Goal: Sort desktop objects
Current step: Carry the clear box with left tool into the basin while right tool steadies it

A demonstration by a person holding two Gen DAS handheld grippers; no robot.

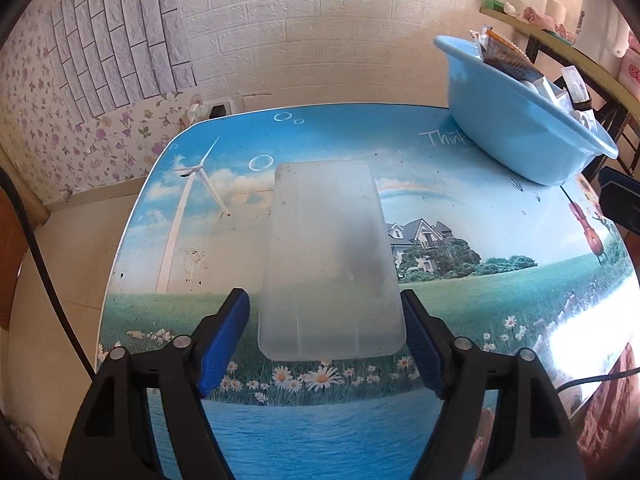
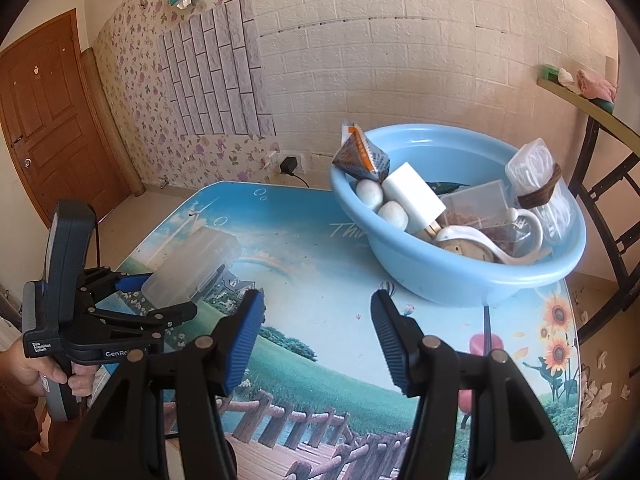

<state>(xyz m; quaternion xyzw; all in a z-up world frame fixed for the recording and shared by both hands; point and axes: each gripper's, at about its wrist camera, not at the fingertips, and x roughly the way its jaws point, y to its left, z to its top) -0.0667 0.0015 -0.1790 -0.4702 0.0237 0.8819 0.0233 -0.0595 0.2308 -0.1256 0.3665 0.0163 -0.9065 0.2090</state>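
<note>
A clear plastic box point(image 1: 328, 260) lies between the blue pads of my left gripper point(image 1: 326, 320). The right pad touches the box's edge; a narrow gap shows at the left pad. In the right wrist view the same box point(image 2: 192, 264) sits in the left gripper point(image 2: 160, 292), raised a little off the table. My right gripper point(image 2: 318, 320) is open and empty above the printed table point(image 2: 304, 248). A blue basin point(image 2: 460, 268) at the back right holds a white charger point(image 2: 414, 196), two white balls, an orange packet point(image 2: 360, 156) and other items.
The basin point(image 1: 516, 128) stands at the table's far right corner. A dark metal shelf point(image 2: 600, 152) stands right of the table. A wall socket with a plug point(image 2: 288, 166) is behind the table. A wooden door point(image 2: 48, 120) is at the left.
</note>
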